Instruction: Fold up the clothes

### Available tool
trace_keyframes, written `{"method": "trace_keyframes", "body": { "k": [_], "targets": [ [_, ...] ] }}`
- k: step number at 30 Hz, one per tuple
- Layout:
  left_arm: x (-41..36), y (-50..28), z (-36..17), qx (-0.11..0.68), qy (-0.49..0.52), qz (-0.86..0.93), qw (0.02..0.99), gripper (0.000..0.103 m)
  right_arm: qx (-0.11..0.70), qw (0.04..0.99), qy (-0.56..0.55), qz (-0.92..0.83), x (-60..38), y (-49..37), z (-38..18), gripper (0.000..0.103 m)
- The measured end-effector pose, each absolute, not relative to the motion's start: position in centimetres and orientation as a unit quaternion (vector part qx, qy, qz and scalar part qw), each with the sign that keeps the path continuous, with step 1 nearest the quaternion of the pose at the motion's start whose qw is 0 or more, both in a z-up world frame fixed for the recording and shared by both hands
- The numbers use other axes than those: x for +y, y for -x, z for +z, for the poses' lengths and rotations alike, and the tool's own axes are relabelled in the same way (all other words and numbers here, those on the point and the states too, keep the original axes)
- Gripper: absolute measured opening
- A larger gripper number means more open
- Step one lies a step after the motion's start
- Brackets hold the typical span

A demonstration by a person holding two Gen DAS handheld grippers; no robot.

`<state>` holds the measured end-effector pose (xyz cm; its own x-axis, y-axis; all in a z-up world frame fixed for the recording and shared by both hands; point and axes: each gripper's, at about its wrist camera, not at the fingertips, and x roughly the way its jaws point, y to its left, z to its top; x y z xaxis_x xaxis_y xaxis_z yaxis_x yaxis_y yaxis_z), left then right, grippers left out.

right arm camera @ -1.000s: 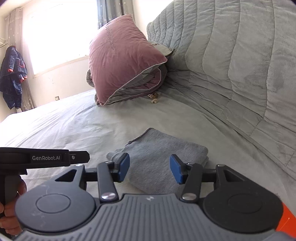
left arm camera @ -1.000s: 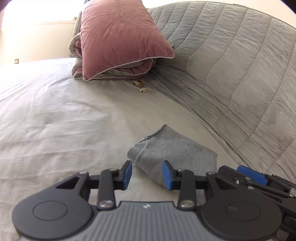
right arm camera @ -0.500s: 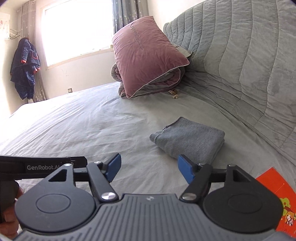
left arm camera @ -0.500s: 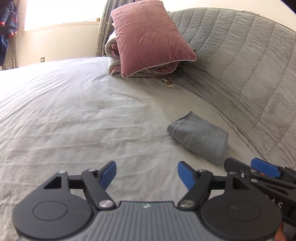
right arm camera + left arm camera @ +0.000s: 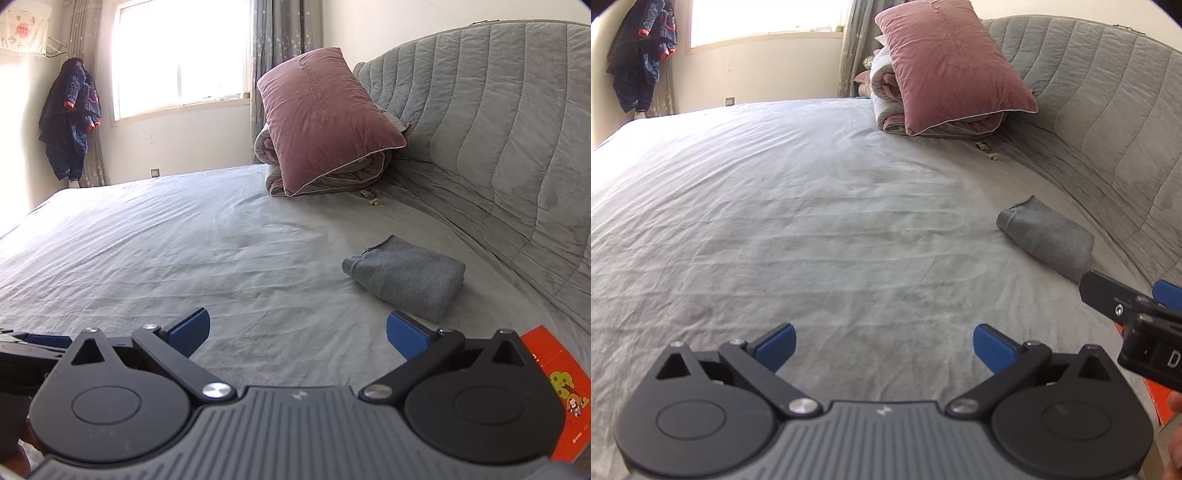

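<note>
A folded grey garment [image 5: 1049,238] [image 5: 406,277] lies as a neat bundle on the grey bedsheet [image 5: 798,221], close to the quilted headboard. My left gripper [image 5: 882,345] hovers over bare sheet, well back and left of the bundle, its jaws opening wide with nothing between them. My right gripper [image 5: 297,334] sits back from the garment too, its jaws also opening wide and empty; its blue pad [image 5: 406,334] shows just in front of the bundle's near edge. The right gripper's body shows at the right edge of the left wrist view [image 5: 1134,314].
A pink pillow [image 5: 325,118] leans on a rolled grey quilt against the quilted headboard [image 5: 498,147]. A small trinket [image 5: 371,197] lies near it. A red packet [image 5: 557,373] sits at the bed's near right. Dark clothes [image 5: 70,110] hang by the window.
Both grippers pulled back from the folded garment, which stays on the sheet, and their jaws spread from partly closed to wide. The view now takes in much more of the bed and room.
</note>
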<state>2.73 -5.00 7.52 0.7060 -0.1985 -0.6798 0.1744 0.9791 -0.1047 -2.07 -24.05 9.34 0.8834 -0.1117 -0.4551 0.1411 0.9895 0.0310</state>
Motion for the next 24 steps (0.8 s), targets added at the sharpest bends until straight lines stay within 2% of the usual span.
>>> {"method": "trace_keyframes", "body": {
  "k": [13, 19, 24],
  "targets": [
    [0.5, 0.3, 1.4, 0.382, 0.021, -0.034, 0.923, 0.102, 0.275, 0.960, -0.012, -0.056, -19.1, 1.9, 3.2, 0.103],
    [0.2, -1.5, -2.4, 0.416, 0.001, -0.027, 0.909, 0.102, 0.302, 0.952, -0.002, -0.036, -17.4, 0.8, -0.3, 0.103],
    [0.8, -2.6, -3.7, 0.404, -0.004, 0.001, 0.915, 0.102, 0.312, 0.950, 0.005, -0.024, -16.6, -0.8, -2.1, 0.103]
  ]
}}
